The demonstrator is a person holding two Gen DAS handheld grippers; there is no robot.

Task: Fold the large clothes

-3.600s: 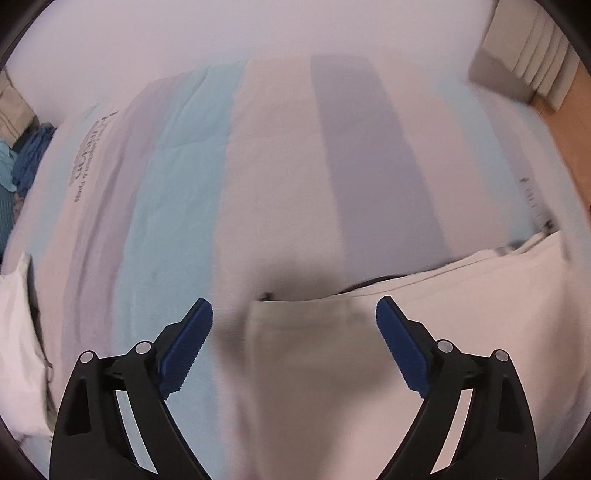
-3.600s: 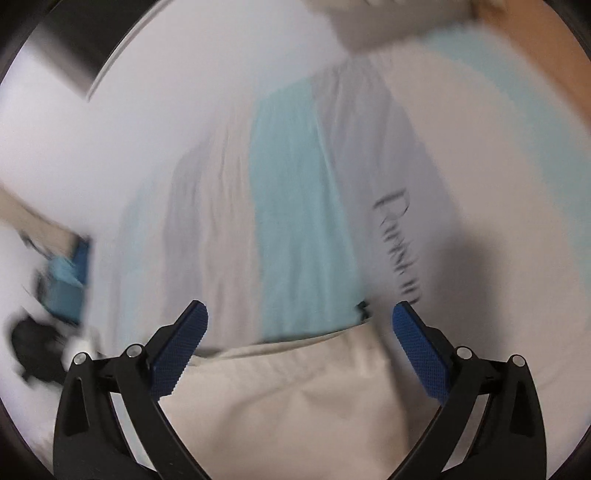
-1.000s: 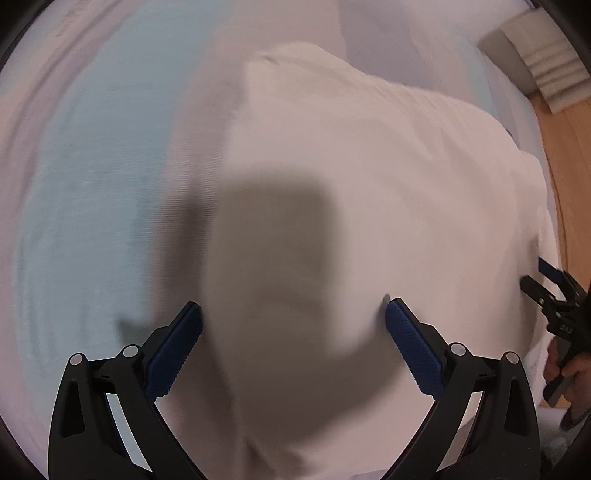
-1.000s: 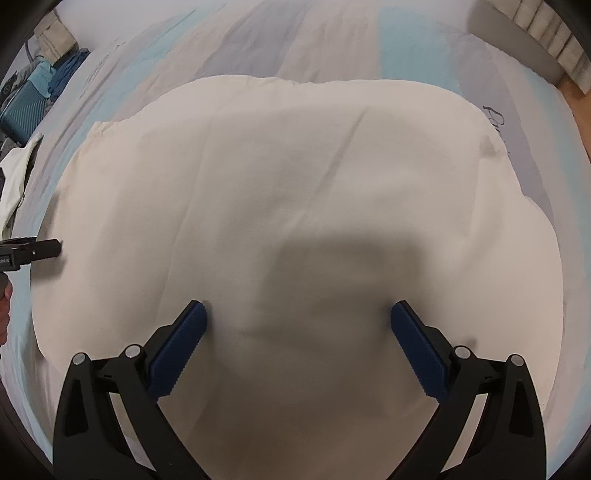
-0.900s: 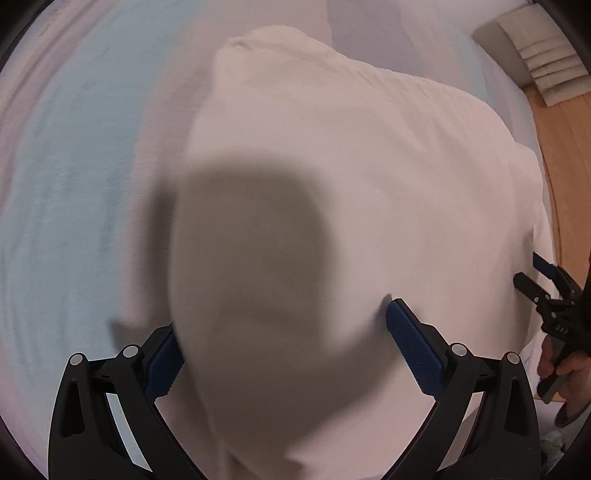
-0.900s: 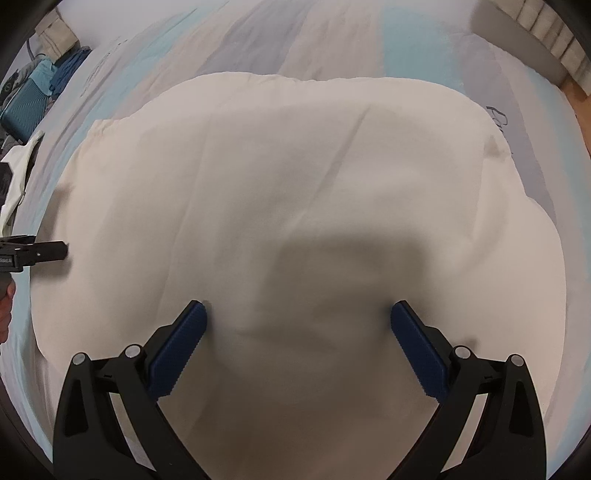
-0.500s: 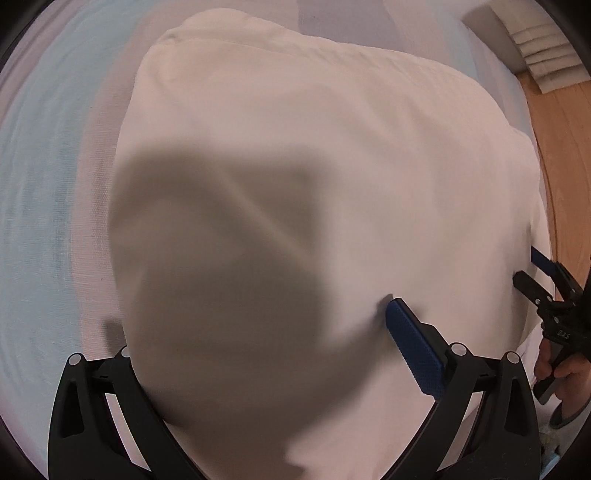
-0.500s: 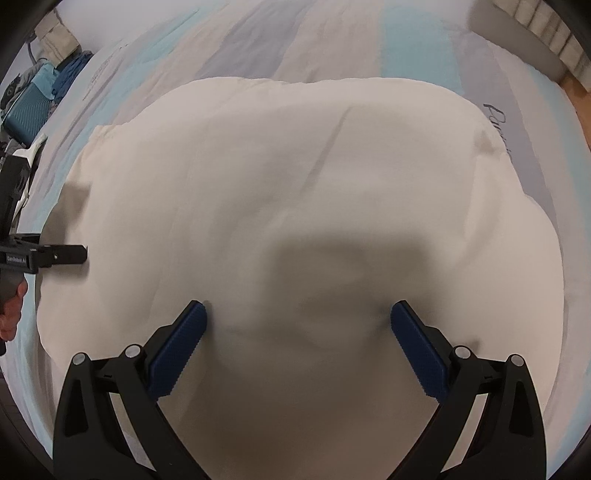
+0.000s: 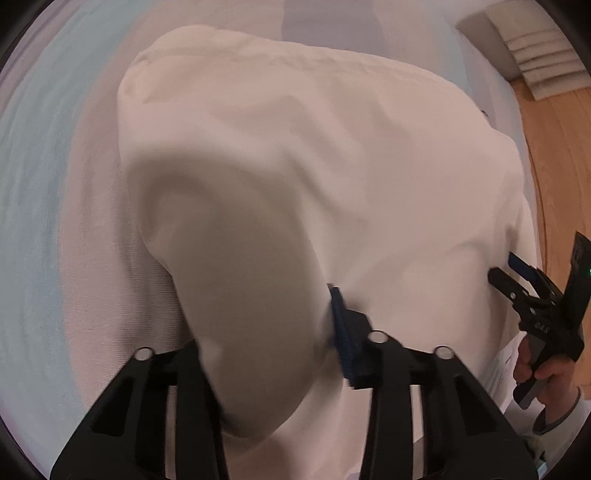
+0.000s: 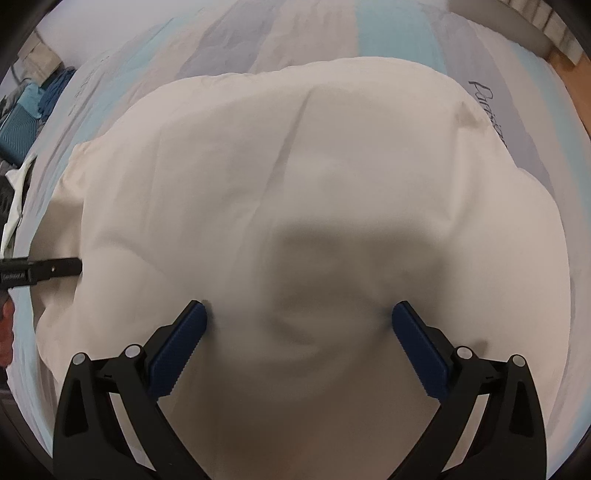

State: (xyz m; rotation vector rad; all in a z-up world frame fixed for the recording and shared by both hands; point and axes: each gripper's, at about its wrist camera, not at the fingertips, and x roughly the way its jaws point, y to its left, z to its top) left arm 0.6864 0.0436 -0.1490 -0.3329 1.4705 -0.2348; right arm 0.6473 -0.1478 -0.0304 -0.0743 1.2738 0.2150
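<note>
A large cream garment (image 10: 295, 177) lies spread on the striped bed; it also fills the left wrist view (image 9: 332, 166). My left gripper (image 9: 266, 332) has closed on a raised fold of the garment's edge; its left finger is hidden under the cloth. It appears from the side in the right wrist view (image 10: 44, 271), at the garment's left edge. My right gripper (image 10: 299, 332) is open, with its fingers resting on the garment's near part. It shows in the left wrist view (image 9: 517, 273) at the garment's right edge.
The bed cover (image 10: 391, 33) has blue, grey and pink stripes. Blue clothes (image 10: 26, 110) and a white garment (image 10: 14, 199) lie at the far left. Wooden floor (image 9: 554, 147) and a pale slatted object (image 9: 535, 48) lie to the right.
My left gripper has closed on a fold of the garment and lifted it. The right gripper has stayed open on the cloth, barely moving.
</note>
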